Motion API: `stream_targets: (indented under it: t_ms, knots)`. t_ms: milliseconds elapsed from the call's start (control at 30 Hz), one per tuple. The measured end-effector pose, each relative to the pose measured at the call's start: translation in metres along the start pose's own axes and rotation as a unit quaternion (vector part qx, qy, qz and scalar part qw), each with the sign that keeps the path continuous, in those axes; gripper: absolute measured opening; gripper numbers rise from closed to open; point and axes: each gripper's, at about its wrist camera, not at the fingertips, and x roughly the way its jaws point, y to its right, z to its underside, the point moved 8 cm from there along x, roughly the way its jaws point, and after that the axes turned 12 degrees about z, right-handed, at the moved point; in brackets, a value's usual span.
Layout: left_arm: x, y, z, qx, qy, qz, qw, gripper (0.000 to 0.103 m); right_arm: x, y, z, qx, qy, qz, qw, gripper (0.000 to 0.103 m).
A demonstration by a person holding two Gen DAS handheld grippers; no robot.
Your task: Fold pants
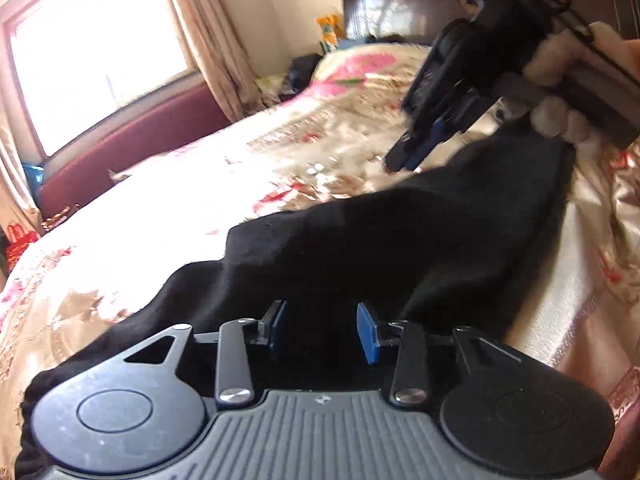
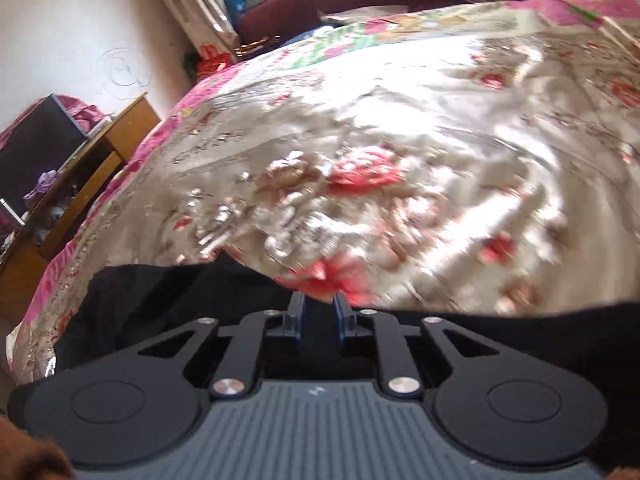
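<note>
From the left wrist camera, the black pants (image 1: 360, 248) lie along the near edge of the bed (image 1: 200, 208), stretched from the lower left toward the upper right over the flowered satin bedspread. The left gripper (image 1: 326, 330) hangs just above the dark cloth with its blue pads parted by a moderate gap; nothing is pinched between them. Past the pants the bedspread runs bare toward the far edge, where a maroon bench (image 1: 132, 148) sits under a bright window (image 1: 92, 52). At the upper right the right gripper (image 1: 404, 160) points down over the pants' far end, its fingers nearly together; whether it touches the cloth is lost in blur. A dark headboard (image 1: 384, 4) closes the far end of the bed.

From the right wrist camera, the right gripper (image 2: 319, 312) shows a narrow slot between its pads, with no cloth in it. The pants (image 2: 160, 300) cross the bottom of the view under the tool, their edge lying just at the fingertips. Beyond spreads open, heavily blurred bedspread. Off the bed's left edge stands a wooden desk (image 2: 92, 160), partly cut off by the frame.
</note>
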Motion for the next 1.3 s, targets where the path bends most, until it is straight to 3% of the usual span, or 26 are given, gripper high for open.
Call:
stream_targets:
  t_ms: [67, 100, 133, 200, 267, 333, 467, 633, 700, 733, 833, 933, 1133, 1300]
  knots:
    - [0.015, 0.011, 0.009, 0.015, -0.039, 0.005, 0.9991, 0.054, -0.006, 0.063, 0.025, 0.040, -0.023, 0.102, 0.994, 0.020]
    - [0.015, 0.016, 0.010, 0.029, -0.038, -0.006, 0.9988, 0.054, -0.012, 0.096, 0.036, 0.065, -0.024, 0.152, 0.986, 0.020]
    - [0.013, 0.020, 0.009, 0.041, -0.040, -0.010, 0.9983, 0.053, -0.025, 0.124, 0.044, 0.102, -0.015, 0.171, 0.980, 0.020]
    - [0.009, 0.024, 0.004, 0.042, -0.046, -0.005, 0.9980, 0.053, -0.053, 0.163, 0.056, 0.188, 0.013, 0.143, 0.972, 0.019]
    - [0.007, 0.027, -0.004, 0.036, -0.046, 0.001, 0.9983, 0.053, -0.071, 0.193, 0.067, 0.247, 0.036, 0.147, 0.957, 0.023]
    - [0.011, 0.033, -0.015, 0.048, -0.046, -0.002, 0.9978, 0.053, -0.079, 0.211, 0.072, 0.267, 0.064, 0.158, 0.948, 0.028]
    - [0.015, 0.054, -0.032, 0.097, -0.036, -0.004, 0.9946, 0.054, -0.068, 0.227, 0.074, 0.313, 0.087, 0.125, 0.937, 0.038]
    - [0.021, 0.076, -0.045, 0.132, -0.039, 0.001, 0.9905, 0.061, -0.073, 0.240, 0.061, 0.320, 0.141, 0.162, 0.923, 0.038]
    - [0.026, 0.085, -0.046, 0.129, -0.043, 0.017, 0.9906, 0.062, -0.071, 0.243, 0.052, 0.310, 0.148, 0.161, 0.925, 0.038]
    - [0.029, 0.090, -0.046, 0.133, -0.045, 0.022, 0.9898, 0.062, -0.068, 0.244, 0.048, 0.306, 0.146, 0.161, 0.927, 0.037]
    - [0.030, 0.103, -0.050, 0.156, -0.042, 0.023, 0.9866, 0.062, -0.072, 0.251, 0.044, 0.311, 0.163, 0.161, 0.923, 0.005]
    - [0.026, 0.109, -0.052, 0.162, -0.040, 0.033, 0.9855, 0.062, -0.084, 0.257, 0.048, 0.339, 0.179, 0.126, 0.915, 0.004]
    - [0.024, 0.112, -0.054, 0.167, -0.035, 0.038, 0.9845, 0.062, -0.114, 0.258, 0.057, 0.351, 0.206, 0.105, 0.907, 0.004]
    - [0.044, 0.115, -0.044, 0.155, -0.069, 0.062, 0.9836, 0.063, -0.069, 0.278, 0.071, 0.351, 0.131, 0.147, 0.915, 0.004]
